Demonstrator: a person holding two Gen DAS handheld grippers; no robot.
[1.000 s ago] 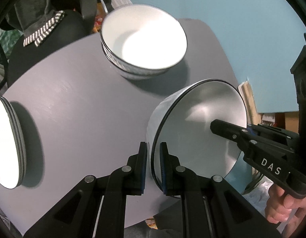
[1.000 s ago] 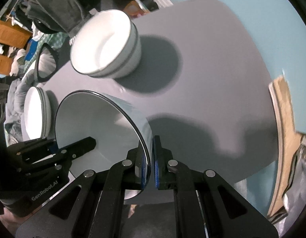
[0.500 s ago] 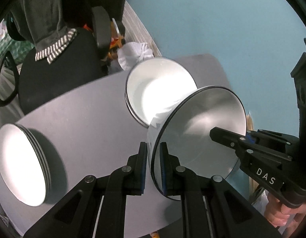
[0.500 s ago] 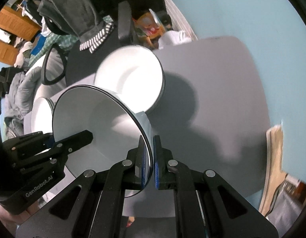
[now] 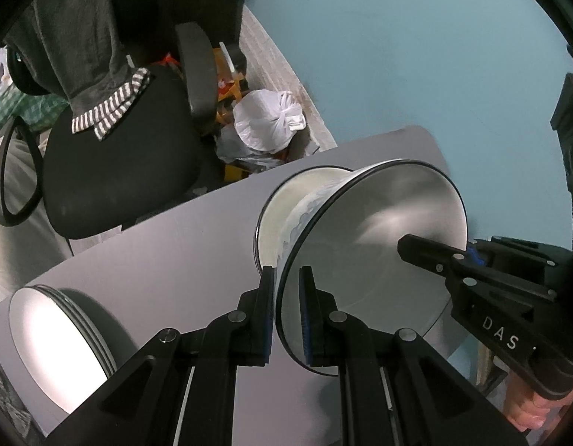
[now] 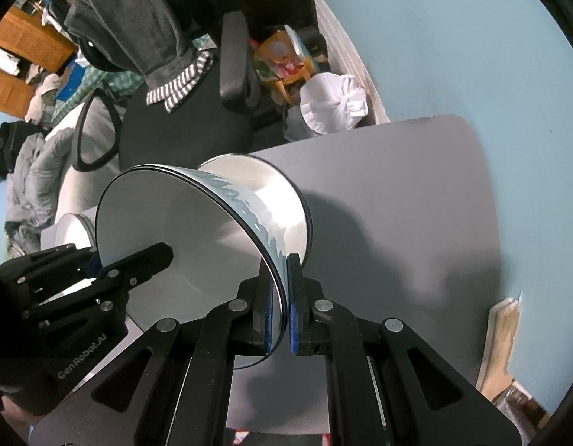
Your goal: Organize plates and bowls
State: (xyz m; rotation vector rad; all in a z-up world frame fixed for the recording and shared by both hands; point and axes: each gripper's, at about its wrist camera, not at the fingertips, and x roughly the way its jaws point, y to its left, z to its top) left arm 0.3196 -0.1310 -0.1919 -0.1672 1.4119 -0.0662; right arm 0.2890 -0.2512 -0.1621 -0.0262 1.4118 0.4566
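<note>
Both grippers, left (image 5: 286, 308) and right (image 6: 282, 304), were clamped on opposite rims of one bowl (image 5: 375, 245), held above the bowl stack (image 5: 275, 219) near the table's (image 6: 416, 204) far edge. Nesting seemed in hand; next, it needed centring, lowering level, then both letting go.

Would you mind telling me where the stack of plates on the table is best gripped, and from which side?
Grip the stack of plates at its rim, coming from above its exposed outer edge. The plates lie flat with thin stepped edges that overhang slightly, so narrow jaws would likely pinch the lip better than anything across the wide face.
</note>
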